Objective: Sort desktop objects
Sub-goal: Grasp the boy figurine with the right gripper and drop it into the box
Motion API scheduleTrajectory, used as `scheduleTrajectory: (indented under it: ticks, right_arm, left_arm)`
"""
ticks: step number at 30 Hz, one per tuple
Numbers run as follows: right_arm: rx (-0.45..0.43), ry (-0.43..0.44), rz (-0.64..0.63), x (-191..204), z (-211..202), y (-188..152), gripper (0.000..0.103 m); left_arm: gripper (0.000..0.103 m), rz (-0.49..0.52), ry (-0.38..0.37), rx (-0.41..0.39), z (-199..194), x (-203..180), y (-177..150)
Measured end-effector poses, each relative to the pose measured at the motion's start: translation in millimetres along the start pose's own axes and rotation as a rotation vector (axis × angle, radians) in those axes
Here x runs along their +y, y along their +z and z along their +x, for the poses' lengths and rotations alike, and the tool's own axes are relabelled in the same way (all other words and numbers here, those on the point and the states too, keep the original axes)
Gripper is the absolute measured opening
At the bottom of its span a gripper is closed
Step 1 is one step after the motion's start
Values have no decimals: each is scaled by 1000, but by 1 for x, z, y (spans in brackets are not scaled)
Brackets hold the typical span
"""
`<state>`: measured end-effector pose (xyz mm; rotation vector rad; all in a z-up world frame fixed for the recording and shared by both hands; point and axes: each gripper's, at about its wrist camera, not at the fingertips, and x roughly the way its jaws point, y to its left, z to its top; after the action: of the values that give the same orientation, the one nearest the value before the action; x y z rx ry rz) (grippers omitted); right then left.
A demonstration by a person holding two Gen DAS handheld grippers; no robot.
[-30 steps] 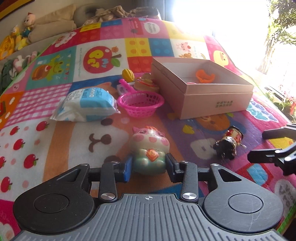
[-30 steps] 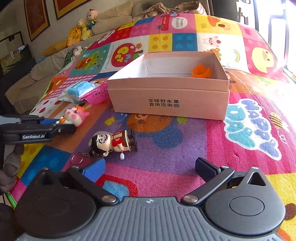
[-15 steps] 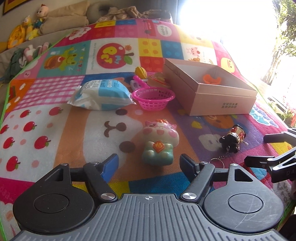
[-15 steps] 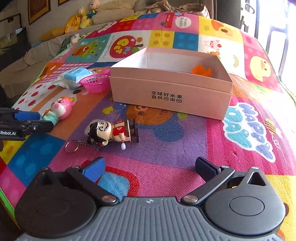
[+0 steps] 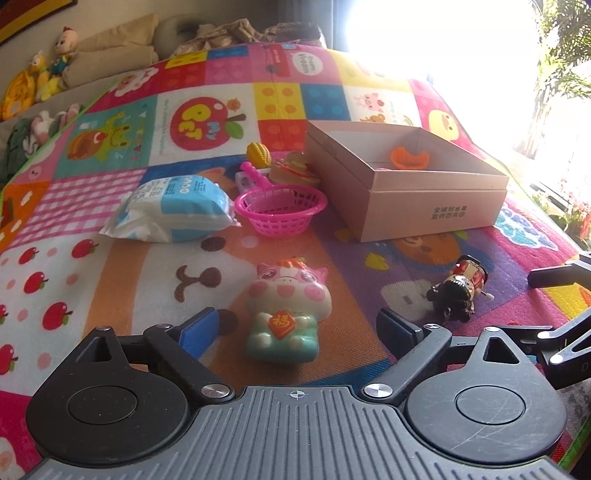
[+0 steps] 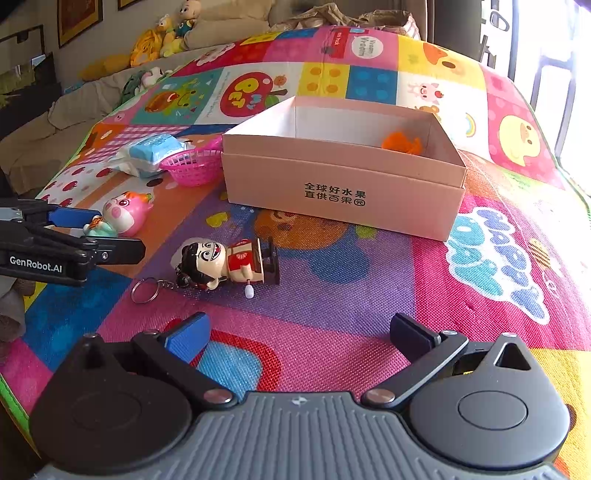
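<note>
Toys lie scattered on a bright patchwork play mat (image 5: 110, 280). Nearest the left gripper (image 5: 295, 328) is a pink pig toy (image 5: 286, 306) with a green body, lying on its back on an orange patch of the mat. The gripper's two fingers are spread wide to either side of the pig, with clear gaps, holding nothing.

To the right of the pig lies a wind-up doll (image 6: 225, 264) with black hair and a red outfit, on its side on a purple patch, with a keyring (image 6: 144, 290) on a short chain at its head. The right gripper (image 6: 301, 332) sits on the near side of the doll, its fingers also wide apart and empty, not touching it.

Farther off stands an open pink cardboard box (image 6: 343, 192) with dark printed characters on its near wall. An orange toy (image 5: 408, 157) rests inside, at its far right corner. Just left of the box is a pink plastic basket (image 5: 280, 212), and left of that, touching it or nearly so, a blue and white pack of wipes (image 5: 173, 206). Behind the basket sit a yellow corn toy (image 5: 258, 154) and a toy burger (image 5: 293, 170), close together. Stuffed animals (image 6: 166, 33) line the far left edge beyond the mat.
</note>
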<state>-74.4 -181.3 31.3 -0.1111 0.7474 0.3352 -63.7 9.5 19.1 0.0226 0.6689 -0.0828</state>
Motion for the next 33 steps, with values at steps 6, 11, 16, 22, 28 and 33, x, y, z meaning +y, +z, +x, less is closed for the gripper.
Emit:
scheduleTrajectory:
  ticks: [6,11,16,22,28,33]
  right_arm:
    - [-34,39,-34,8,-8,3,103]
    - [-55,66,-66,23,-2,16,102]
    - [-51,86,-80,33,14,31,81]
    - [-33,95,-67,31,13,35,64]
    - [-74,71,-73,20,-17,35,64]
    - [-121,36,-90,10,-47,32,64]
  left_arm:
    - [97,-95,36,24,-1,24,-3]
    - [97,-138,34,22,-2,31,-4]
    - [98,-146,28,16,-4,31,-5]
    - [99,-51,-16,-14,-7,13,-2]
    - [75,0,26,24,13,-5,10]
    - [54,8,25,12,10,-9,17]
